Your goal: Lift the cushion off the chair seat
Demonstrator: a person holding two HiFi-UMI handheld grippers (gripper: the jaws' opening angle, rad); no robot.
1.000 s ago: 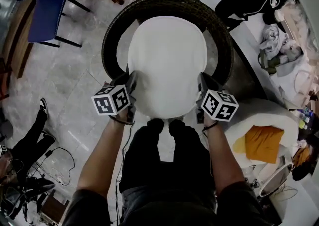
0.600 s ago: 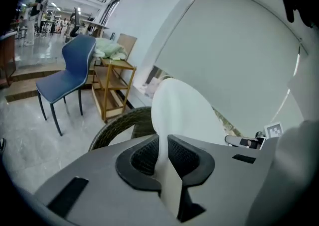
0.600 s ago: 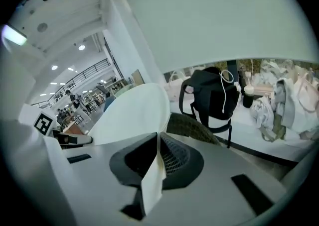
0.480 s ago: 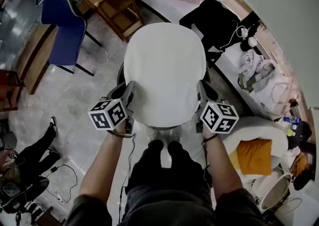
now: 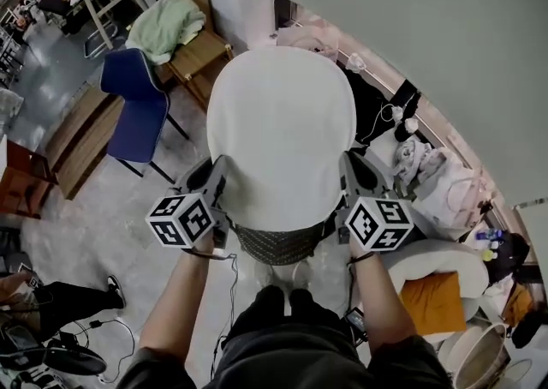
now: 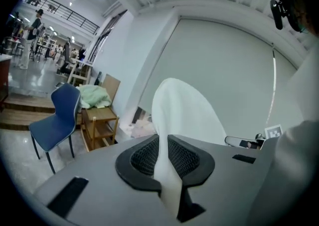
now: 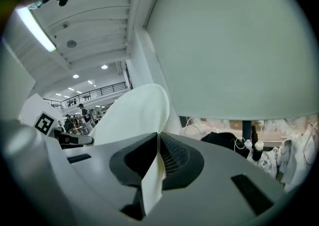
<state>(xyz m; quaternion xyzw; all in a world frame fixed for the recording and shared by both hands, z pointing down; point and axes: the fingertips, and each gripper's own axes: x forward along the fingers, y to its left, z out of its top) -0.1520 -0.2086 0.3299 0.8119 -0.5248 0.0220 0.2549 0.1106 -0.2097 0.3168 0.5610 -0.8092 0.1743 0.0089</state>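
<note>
A white oval cushion (image 5: 282, 130) hangs in the air in the head view, held flat at its near edge. My left gripper (image 5: 219, 188) is shut on its left rim and my right gripper (image 5: 346, 180) is shut on its right rim. Below the near edge shows a piece of the dark wicker chair (image 5: 278, 243); the rest of it is hidden by the cushion. In the left gripper view the cushion (image 6: 185, 113) rises from between the pads of the left gripper (image 6: 167, 170). The right gripper view shows the cushion (image 7: 132, 115) pinched in the right gripper (image 7: 154, 165).
A blue chair (image 5: 137, 104) and a wooden chair with a green cloth (image 5: 178, 23) stand at the left. Bags and cables (image 5: 428, 175) lie along the grey wall at the right. An orange pillow (image 5: 432, 302) rests on a white seat. A person's leg (image 5: 60, 300) lies at the lower left.
Both grippers have risen with the cushion, which has come up off the wicker chair. The chair's ring, plain before, is now almost wholly hidden under it.
</note>
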